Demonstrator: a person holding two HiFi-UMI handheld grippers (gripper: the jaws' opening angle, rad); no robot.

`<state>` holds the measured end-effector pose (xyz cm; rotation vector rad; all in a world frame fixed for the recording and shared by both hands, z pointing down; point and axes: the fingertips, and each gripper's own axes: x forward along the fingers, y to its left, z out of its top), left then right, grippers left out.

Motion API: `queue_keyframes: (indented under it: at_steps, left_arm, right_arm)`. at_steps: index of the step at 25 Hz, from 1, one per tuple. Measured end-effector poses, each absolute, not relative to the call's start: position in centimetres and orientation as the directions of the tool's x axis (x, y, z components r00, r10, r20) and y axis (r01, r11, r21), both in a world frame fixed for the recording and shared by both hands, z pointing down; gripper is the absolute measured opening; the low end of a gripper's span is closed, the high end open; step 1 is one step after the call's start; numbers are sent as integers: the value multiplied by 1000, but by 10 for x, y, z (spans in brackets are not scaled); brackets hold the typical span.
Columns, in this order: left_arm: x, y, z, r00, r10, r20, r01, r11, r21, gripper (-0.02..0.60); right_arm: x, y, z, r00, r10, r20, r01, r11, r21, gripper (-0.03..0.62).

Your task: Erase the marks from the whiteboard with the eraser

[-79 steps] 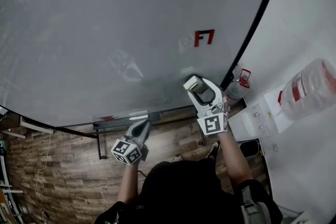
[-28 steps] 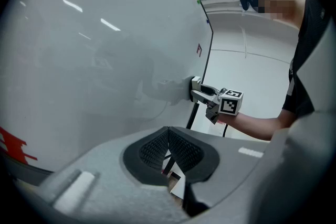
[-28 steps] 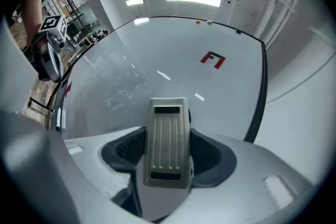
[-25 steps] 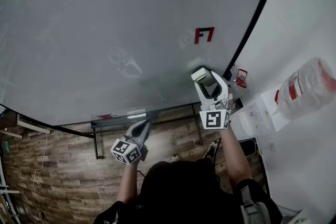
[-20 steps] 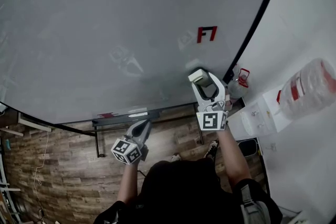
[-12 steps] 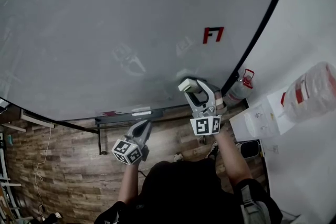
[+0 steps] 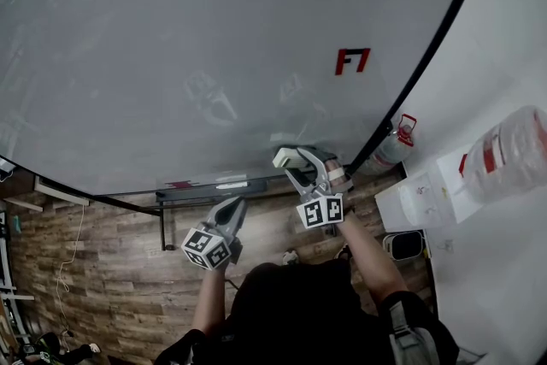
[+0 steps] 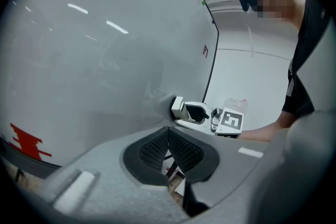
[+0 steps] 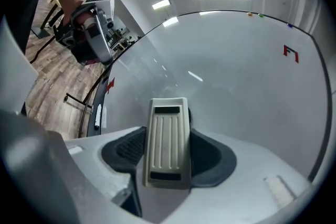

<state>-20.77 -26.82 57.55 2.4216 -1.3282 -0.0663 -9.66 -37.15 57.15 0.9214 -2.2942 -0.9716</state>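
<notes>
Cream plastic eraser (image 9: 168, 141), ribbed back toward the camera, sat pinched between the right gripper's (image 7: 295, 160) dark pads (image 9: 123, 150). The jaws were spread only to the eraser's width, one pad on each long side. The left gripper (image 8: 168, 150) had its jaws pressed together, tips meeting, with nothing between them.

The head view placed the eraser low on the whiteboard (image 7: 214, 30), near the bottom edge and just above the tray (image 7: 214, 188). Contact was hard to judge from there. The left gripper view gave the side angle: the eraser's face appeared to lie against the board surface.

A red F-shaped mark (image 7: 351, 61) stood up and to the right of the eraser, well apart from it. A second mark, the red scribble (image 8: 26, 141), sat low on the board toward the left; it was large in the left gripper view and only a small streak in the head view. Only the right gripper view caught the ceiling lights reflected in the board.

Pose: the right forearm (image 7: 363, 248) reached up and forward toward the board. The left gripper was held lower, below the tray and over the wood floor (image 7: 102, 269), tips aimed at the board but apart from it.
</notes>
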Motion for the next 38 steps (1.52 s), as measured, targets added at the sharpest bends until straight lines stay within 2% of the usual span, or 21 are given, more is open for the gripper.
queue_keyframes:
  at_steps: [5, 11, 18, 23, 29, 38]
  left_arm:
    - [-207, -268, 575, 553, -822, 133, -802, -483, 351, 11]
    - [-197, -273, 573, 575, -808, 124, -788, -508, 348, 11]
    - [-181, -274, 570, 605, -787, 120, -772, -542, 332, 11]
    - [-184, -270, 572, 602, -789, 118, -772, -539, 336, 11]
    - [-189, -268, 574, 594, -795, 121, -777, -529, 341, 11]
    - [-197, -263, 579, 576, -807, 133, -790, -507, 346, 11]
  right_arm:
    - [-86, -374, 559, -646, -748, 153, -385, 493, 781, 258]
    - [-52, -384, 520, -602, -795, 78, -414, 394, 820, 258]
    - [-1, -397, 466, -507, -861, -41, -519, 267, 812, 258]
    - [29, -402, 443, -435, -895, -96, -658, 243, 713, 258]
    - [25, -405, 444, -408, -904, -130, -728, 236, 643, 258]
    - [-24, -394, 468, -479, -871, -110, -685, 291, 668, 258]
